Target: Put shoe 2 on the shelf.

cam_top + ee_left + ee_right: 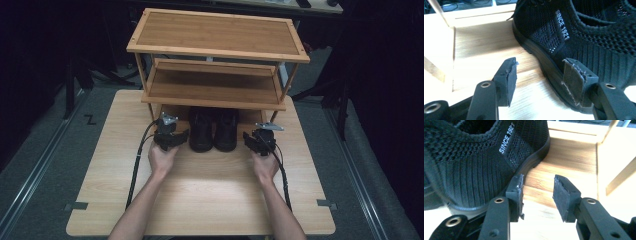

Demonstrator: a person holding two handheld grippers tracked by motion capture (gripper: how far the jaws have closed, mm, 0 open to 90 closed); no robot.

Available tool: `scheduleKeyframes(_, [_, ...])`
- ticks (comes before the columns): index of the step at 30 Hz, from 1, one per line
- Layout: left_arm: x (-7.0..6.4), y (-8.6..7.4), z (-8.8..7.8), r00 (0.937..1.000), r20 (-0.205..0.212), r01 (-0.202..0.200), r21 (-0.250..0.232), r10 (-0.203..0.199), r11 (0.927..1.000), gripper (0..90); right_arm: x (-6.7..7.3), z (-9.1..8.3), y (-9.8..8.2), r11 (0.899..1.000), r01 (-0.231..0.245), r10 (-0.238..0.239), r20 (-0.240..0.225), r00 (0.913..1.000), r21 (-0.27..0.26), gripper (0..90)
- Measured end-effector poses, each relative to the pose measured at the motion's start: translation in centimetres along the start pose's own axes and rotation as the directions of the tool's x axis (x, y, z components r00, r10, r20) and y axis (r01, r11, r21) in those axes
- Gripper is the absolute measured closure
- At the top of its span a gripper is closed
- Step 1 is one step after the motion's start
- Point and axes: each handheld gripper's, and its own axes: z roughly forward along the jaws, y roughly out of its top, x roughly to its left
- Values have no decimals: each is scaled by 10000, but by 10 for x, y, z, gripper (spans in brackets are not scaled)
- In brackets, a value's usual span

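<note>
- Dark floor and black curtains surround a pale wooden table point(200, 200) seen from above; a person's bare forearms come in over its near edge.
- Bamboo rack point(217, 35) with three tiers stands at the table's far edge, centred. Its top and middle shelves are bare.
- Two black mesh shoes sit side by side on the rack's lowest level, heels toward the person and sticking out past the rack's front edge.
- Left shoe point(201, 131) shows "SINCE 1921" in white on its outer side in the left gripper view point(584, 40).
- Right shoe point(226, 131) carries the same lettering in the right gripper view point(474, 157).
- Left gripper point(171, 136) is held just beside the left shoe's heel. Its jaws stand spread and grip nothing: one pad point(574, 81) lies in front of the shoe's sole, the other over bare wood. Whether the first pad touches the sole cannot be told.
- Right gripper point(259, 140) is near the right shoe's heel, a little apart from it. Its jaws are spread too, with only bare wood between them; the nearer pad point(517, 192) is beside the sole.
- Black cable trails from each gripper back toward the table's near edge.
</note>
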Motion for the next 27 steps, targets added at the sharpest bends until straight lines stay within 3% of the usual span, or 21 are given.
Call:
scheduleKeyframes(5, [1, -4, -12, 9998, 195, 92, -279, -87, 9996, 429, -4, -18, -6, 9992, 47, -54, -179, 9998, -396, 554])
scheduleKeyframes(13, [2, -16, -35, 9991, 359, -234, -312, 246, 9992, 414, -9, -36, -15, 9981, 63, -81, -293, 9995, -608, 530])
scheduleKeyframes(27, [17, -55, -75, 9999, 129, 11, -544, -4, 9985, 404, -24, -67, -42, 9966, -38, -5, -515, 9987, -824, 531])
